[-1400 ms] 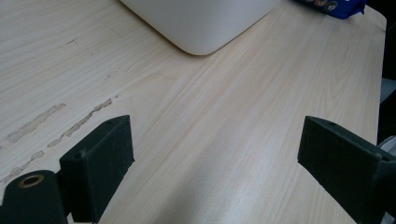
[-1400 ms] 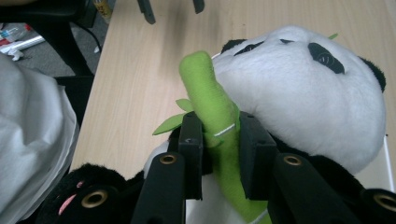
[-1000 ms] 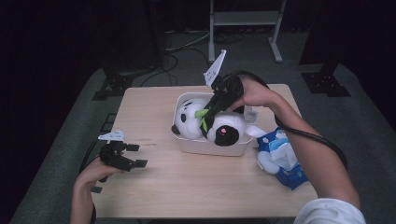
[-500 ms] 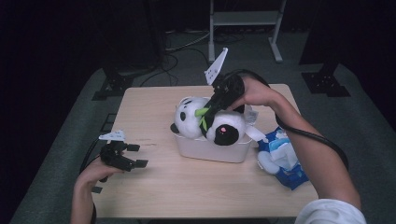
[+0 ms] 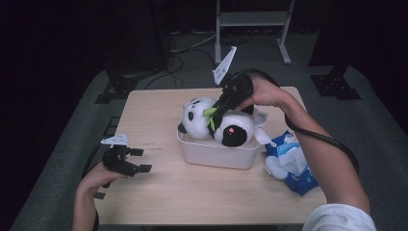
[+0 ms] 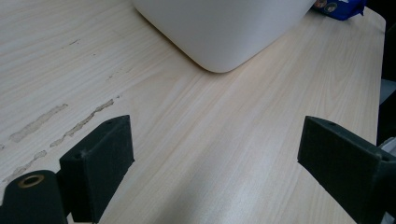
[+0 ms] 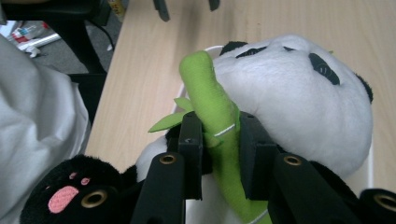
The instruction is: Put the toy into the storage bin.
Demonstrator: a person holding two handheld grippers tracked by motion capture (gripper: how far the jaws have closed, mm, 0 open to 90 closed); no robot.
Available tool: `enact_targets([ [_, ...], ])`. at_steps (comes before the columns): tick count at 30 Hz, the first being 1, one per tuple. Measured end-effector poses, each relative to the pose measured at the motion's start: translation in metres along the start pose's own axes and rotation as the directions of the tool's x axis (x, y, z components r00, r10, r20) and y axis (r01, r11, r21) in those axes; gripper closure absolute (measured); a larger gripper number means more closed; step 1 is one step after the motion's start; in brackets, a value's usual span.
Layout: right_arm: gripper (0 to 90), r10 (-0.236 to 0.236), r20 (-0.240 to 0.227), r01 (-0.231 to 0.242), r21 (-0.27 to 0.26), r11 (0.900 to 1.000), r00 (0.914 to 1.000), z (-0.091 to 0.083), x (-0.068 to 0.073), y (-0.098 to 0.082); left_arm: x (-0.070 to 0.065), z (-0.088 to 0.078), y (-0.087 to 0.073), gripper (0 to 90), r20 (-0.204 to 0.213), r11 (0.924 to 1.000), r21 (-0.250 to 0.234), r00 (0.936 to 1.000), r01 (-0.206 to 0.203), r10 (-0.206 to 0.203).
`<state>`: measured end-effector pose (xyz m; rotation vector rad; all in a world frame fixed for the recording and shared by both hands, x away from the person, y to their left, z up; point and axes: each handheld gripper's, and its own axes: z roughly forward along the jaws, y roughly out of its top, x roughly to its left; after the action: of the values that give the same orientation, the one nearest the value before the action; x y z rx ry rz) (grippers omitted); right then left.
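Green and soft, the bamboo stick (image 7: pixel 215 116) on the toy panda (image 5: pixel 216 124) is pinched between the jaws of the right gripper (image 7: pixel 219 154). The panda lies half in the white tub (image 5: pixel 214 153) in the middle of the wooden table (image 5: pixel 192 192), its head resting on the tub's left rim. The stick is thin and floppy, so I think a pull on it alone may slip or tug at the stitches; a slow, straight lift would be kinder, with the heavy body watched so it does not catch the tub's edge. The left gripper (image 6: pixel 215 154) rests low over the table near the tub, its jaws spread wide with nothing between them. It could hold the tub down if the tub starts to come up too. A blue packet (image 5: pixel 294 163) lies just right of the tub. It has printing on it, but the words are too small to read.
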<state>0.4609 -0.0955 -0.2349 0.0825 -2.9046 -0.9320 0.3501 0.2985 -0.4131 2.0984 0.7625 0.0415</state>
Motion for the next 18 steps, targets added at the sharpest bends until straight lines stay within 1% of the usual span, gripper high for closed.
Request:
enact_targets([
  [3,72.6,0.019,0.01,-0.019,-0.012,1.0,0.9998,-0.004,-0.005,-0.004,0.0,0.001,0.0,9.3,0.001,1.0,0.004,1.0,0.001,-0.001],
  [6,72.6,0.028,0.021,-0.027,-0.022,0.999,0.9994,0.0,-0.009,-0.01,0.0,0.001,0.0,9.3,0.002,1.0,0.003,1.0,0.001,-0.001],
  [10,72.6,0.043,0.009,-0.043,-0.007,0.999,0.999,0.013,-0.012,-0.019,-0.001,0.002,0.0,9.3,0.004,1.0,0.007,1.0,-0.003,0.003],
  [13,72.6,0.049,-0.004,-0.049,0.003,0.999,0.9988,0.022,-0.012,-0.023,-0.001,0.002,0.001,9.3,0.005,1.0,0.009,1.0,-0.003,0.003],
  [14,72.6,0.043,-0.003,-0.043,-0.003,0.999,0.9991,0.024,-0.012,-0.024,-0.001,0.003,0.001,9.3,0.006,1.0,0.009,1.0,-0.004,0.004],
  [18,72.5,0.048,-0.022,-0.049,-0.021,0.999,0.9986,0.028,-0.011,-0.025,-0.001,0.003,0.001,9.3,0.008,1.0,0.009,1.0,-0.003,0.003],
])
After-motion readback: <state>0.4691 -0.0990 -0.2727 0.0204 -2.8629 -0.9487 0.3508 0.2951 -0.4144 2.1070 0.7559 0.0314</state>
